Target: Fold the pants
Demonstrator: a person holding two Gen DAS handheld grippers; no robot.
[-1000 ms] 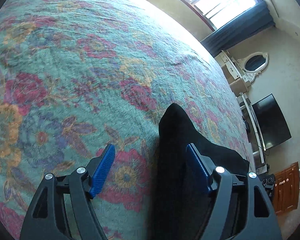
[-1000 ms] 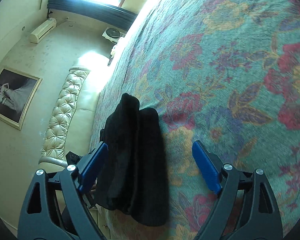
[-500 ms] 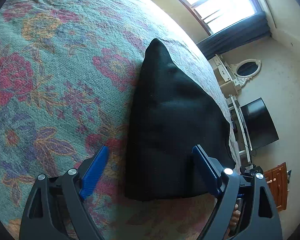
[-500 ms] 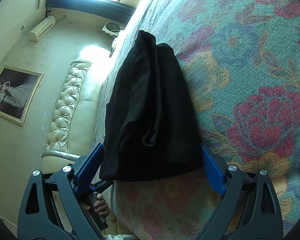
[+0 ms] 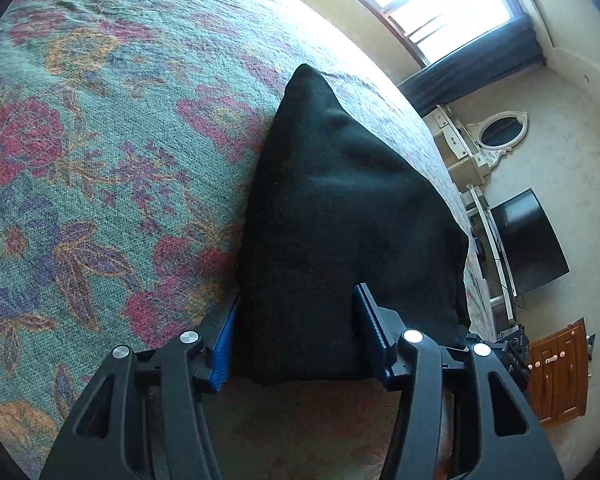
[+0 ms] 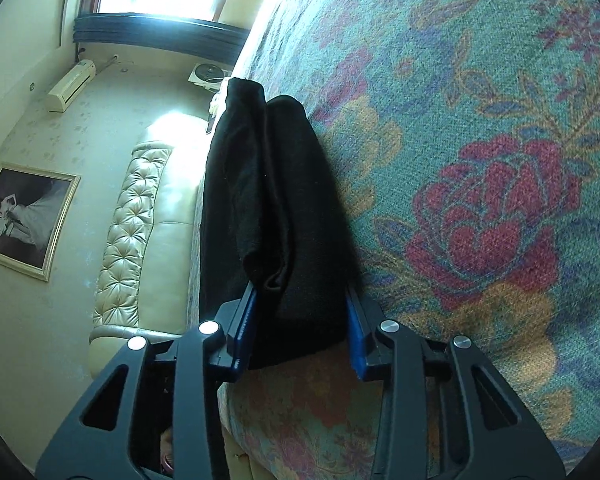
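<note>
Your left gripper (image 5: 296, 344) and right gripper (image 6: 300, 328) straddle the pants' (image 5: 340, 208) near edge, jaws half-closed, lengthwise ahead on the bed (image 5: 100, 160).

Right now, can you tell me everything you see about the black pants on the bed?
The black pants look like soft, thick knit cloth, folded into a narrow bundle with layered edges. They lie on the flowery bedspread near the bed's edge. The left gripper and right gripper each straddle the near end, blue fingers on both sides. Whether they are squeezing it is unclear.
</note>
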